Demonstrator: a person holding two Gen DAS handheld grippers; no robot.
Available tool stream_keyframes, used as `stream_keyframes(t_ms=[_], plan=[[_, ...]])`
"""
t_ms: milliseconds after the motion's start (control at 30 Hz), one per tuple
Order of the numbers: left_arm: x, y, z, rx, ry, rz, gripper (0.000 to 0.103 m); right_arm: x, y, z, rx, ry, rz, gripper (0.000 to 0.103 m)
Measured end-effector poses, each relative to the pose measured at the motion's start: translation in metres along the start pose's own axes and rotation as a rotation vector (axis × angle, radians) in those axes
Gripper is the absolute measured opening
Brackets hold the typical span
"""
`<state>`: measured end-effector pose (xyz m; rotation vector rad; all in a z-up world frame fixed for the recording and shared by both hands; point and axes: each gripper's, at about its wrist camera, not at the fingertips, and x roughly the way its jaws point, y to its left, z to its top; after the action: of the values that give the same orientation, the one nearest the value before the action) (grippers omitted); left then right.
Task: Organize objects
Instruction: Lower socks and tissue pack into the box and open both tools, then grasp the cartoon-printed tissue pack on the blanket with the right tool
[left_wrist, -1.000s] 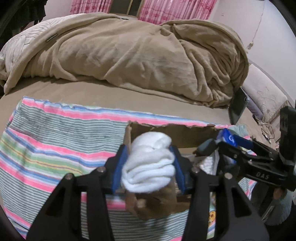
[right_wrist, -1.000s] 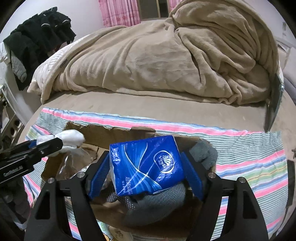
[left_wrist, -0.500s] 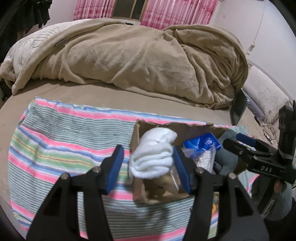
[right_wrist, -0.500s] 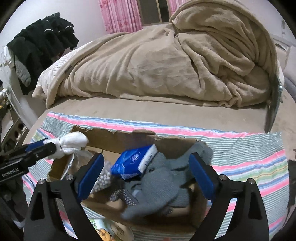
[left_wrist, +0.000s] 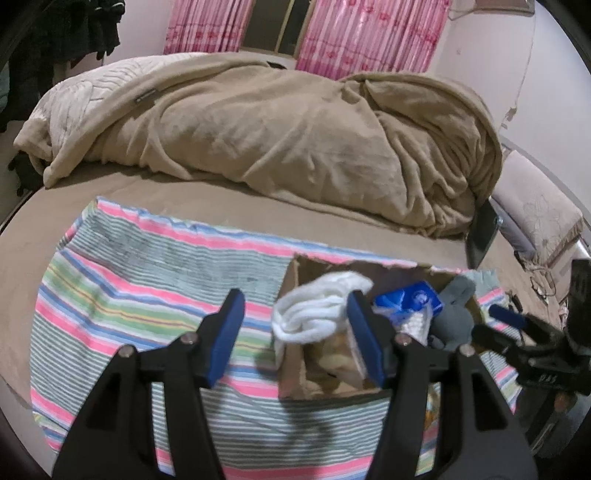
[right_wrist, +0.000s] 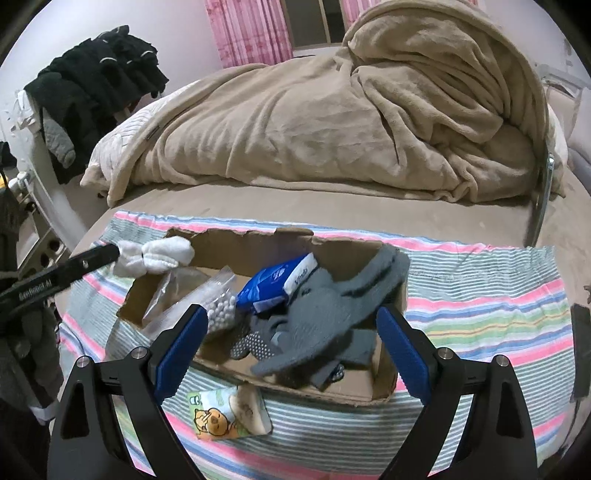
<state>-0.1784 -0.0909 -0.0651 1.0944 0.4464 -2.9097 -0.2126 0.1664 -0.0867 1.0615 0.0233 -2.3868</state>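
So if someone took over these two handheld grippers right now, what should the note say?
Left gripper: jaws opening, white sock roll between them over the left end of the cardboard box, not clamped.
Right gripper: open, empty, above the box.
In the box: blue tissue pack, grey socks, bag of white beads.
To do: let the sock roll drop in, then probably box the cartoon packet lying on the striped cloth in front.

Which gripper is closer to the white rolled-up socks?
Left. The left gripper, jaws opening, has the white rolled-up socks between its fingers; the right gripper hangs open over the grey socks.
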Motion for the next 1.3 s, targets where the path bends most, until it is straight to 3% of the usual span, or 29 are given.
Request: stream_keyframes(t_ms=[133, 267, 367, 700, 933, 1300], plan=[[-0.018, -0.011, 0.001, 0.039, -0.03, -0.049, 0.059, 0.001, -0.002, -0.002, 0.011, 0.0, 0.009, 0.095], [-0.02, -0.006, 0.005, 0.037, -0.052, -0.011, 0.06, -0.001, -0.003, -0.003, 0.013, -0.002, 0.014, 0.095], [-0.004, 0.008, 0.008, -0.009, -0.018, 0.019, 0.06, -0.004, -0.004, -0.005, 0.017, 0.001, 0.02, 0.095], [0.059, -0.006, -0.021, 0.082, 0.153, 0.014, 0.06, -0.008, -0.001, -0.023, 0.006, 0.041, 0.04, 0.095], [0.032, -0.007, -0.028, 0.06, 0.127, 0.003, 0.06, -0.012, 0.013, -0.036, -0.035, 0.057, 0.034, 0.095], [-0.013, -0.012, -0.059, 0.087, 0.155, -0.058, 0.06, -0.012, 0.035, -0.055, -0.098, 0.103, 0.045, 0.095]])
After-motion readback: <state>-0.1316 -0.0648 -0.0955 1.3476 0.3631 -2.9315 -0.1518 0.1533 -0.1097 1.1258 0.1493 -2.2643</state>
